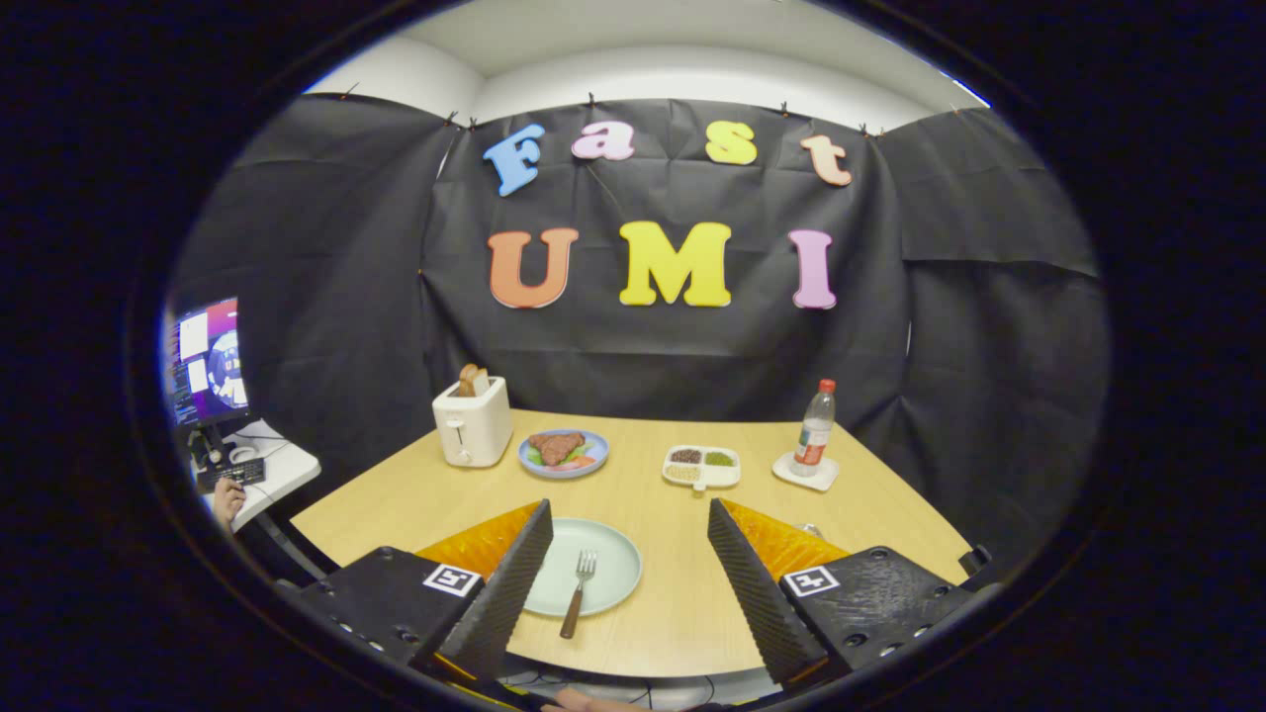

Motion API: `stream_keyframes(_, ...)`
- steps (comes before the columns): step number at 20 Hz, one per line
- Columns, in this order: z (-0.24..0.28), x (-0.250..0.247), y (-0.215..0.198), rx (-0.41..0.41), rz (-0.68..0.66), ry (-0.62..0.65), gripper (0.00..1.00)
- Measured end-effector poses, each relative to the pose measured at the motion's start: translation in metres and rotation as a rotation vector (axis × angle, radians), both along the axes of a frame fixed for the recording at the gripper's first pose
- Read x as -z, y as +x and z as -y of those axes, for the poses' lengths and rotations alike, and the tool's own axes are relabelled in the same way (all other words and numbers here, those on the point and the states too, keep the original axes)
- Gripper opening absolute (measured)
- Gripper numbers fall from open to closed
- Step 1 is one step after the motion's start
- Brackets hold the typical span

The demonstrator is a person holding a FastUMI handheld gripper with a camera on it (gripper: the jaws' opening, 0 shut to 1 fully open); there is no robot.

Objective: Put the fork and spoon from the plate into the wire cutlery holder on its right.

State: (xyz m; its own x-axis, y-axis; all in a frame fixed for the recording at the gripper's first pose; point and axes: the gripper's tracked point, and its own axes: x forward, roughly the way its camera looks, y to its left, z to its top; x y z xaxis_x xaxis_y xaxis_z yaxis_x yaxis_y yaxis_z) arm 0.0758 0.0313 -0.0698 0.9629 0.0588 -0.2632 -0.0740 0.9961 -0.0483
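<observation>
A pale green plate [613, 564] lies on the wooden table [653, 494], just ahead of my left finger, which covers its left part. A fork [580, 591] with a brown handle rests on the plate, tines pointing away from me. My gripper [629, 583] hovers above the near edge of the table, open wide, with nothing between its fingers. A small glint of metal [809, 531] shows just past my right finger, too hidden to tell what it is.
At the back stand a white toaster [473, 420] with bread, a blue plate of food [563, 452], a white divided dish [701, 466] and a bottle [813, 430] on a coaster. A monitor [206, 361] and a person's hand [227, 499] are at a side desk, left.
</observation>
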Motion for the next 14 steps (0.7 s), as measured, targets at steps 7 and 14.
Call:
stream_keyframes(7, -0.020, 0.094, 0.059, -0.022, -0.362, -0.009, 0.95)
stream_keyframes(14, -0.035, 0.162, 0.094, -0.038, -0.603, -0.056, 0.93)
